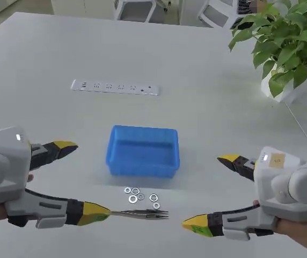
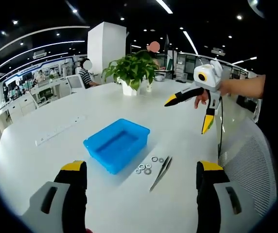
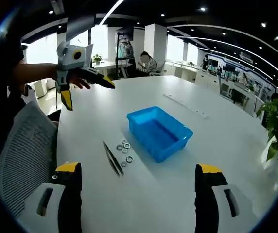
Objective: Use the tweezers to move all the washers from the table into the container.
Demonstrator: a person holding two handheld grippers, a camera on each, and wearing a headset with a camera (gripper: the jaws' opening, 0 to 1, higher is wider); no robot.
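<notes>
Washers [image 1: 133,199] number six, beside one tweezers [image 1: 143,214], one container [image 1: 143,151].

The headset camera looks down at the counter [image 1: 212,91] from its near edge. The cameras on the left tongs [image 1: 92,179] and right tongs [image 1: 203,191] face inward across it, low, from opposite sides; all three share the blue container [image 1: 143,151].
</notes>
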